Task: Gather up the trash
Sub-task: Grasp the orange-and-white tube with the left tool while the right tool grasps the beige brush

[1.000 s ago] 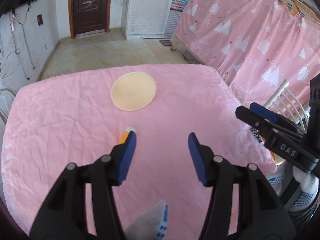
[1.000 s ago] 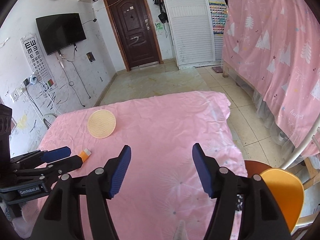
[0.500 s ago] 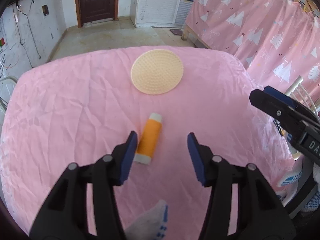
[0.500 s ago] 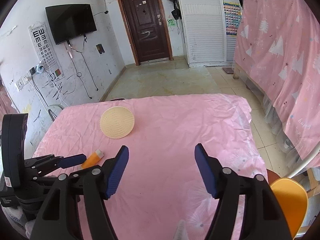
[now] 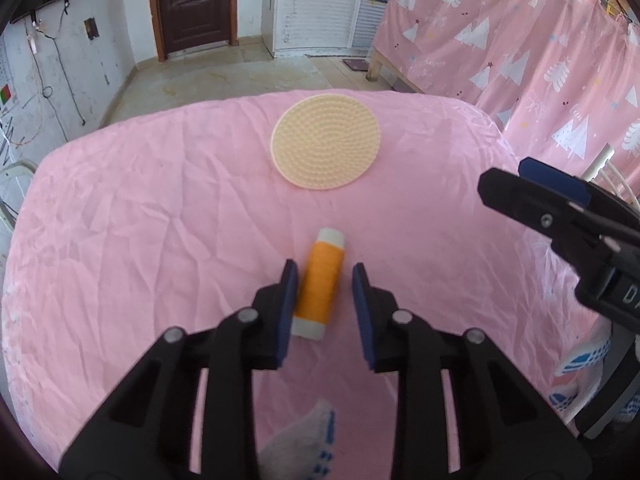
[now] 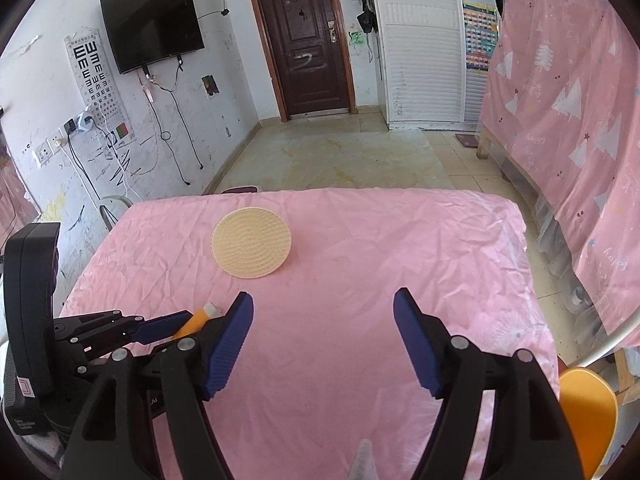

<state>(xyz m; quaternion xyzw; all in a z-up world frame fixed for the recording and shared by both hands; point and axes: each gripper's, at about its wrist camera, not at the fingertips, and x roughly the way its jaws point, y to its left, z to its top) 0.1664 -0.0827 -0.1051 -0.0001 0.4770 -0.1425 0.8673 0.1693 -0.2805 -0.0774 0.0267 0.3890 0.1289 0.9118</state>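
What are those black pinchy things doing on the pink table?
A person holds a claw in each hand and is picking up trash. The left claw has just been closing around an orange tube lying on the pink cloth; the tube sits between its pads, with a gap still showing on one side, so it isn't gripped yet. The right claw has just been opening and holds nothing. A round yellow mat lies farther back, untouched.
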